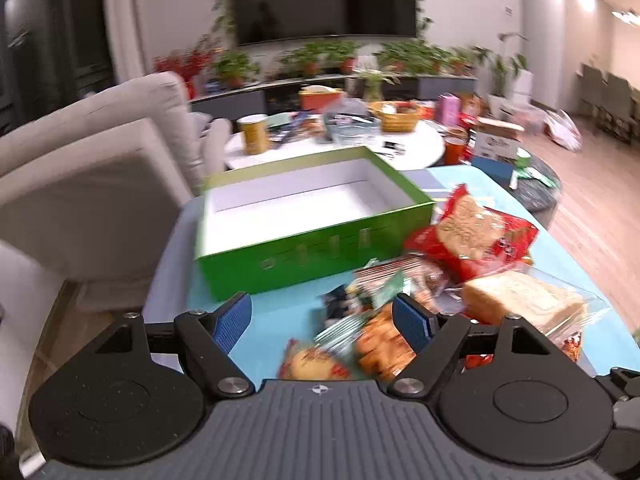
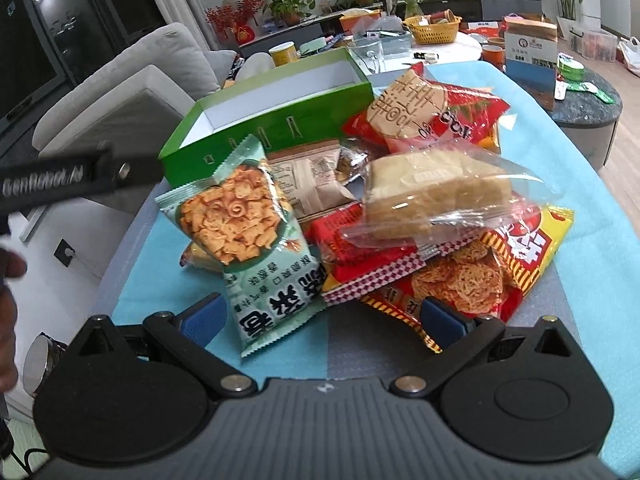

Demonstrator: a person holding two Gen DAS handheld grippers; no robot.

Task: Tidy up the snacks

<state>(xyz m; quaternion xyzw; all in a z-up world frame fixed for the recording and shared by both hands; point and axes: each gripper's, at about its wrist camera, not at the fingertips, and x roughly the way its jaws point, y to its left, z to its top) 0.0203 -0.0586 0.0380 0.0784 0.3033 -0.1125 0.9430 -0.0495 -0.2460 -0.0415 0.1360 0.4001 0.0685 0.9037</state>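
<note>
An open green box (image 1: 304, 220) with a white inside stands empty on the blue table cover; it also shows in the right wrist view (image 2: 256, 120). Beside it lies a pile of snack packets: a mint-green cracker bag (image 2: 248, 240), a clear bag of bread (image 2: 436, 192), a red rice-cracker bag (image 2: 424, 116), a yellow-red noodle-snack bag (image 2: 480, 276) and a brown packet (image 2: 308, 176). My left gripper (image 1: 324, 316) is open above the pile's near left edge. My right gripper (image 2: 320, 316) is open, its jaws on either side of the mint-green bag's lower end.
A grey sofa (image 1: 92, 184) stands left of the table. Behind is a white round table (image 1: 360, 140) with cups, a yellow basket (image 2: 434, 28) and boxes. A dark round side table (image 2: 580, 96) stands at right. Part of the left gripper's arm (image 2: 72, 176) crosses the right wrist view.
</note>
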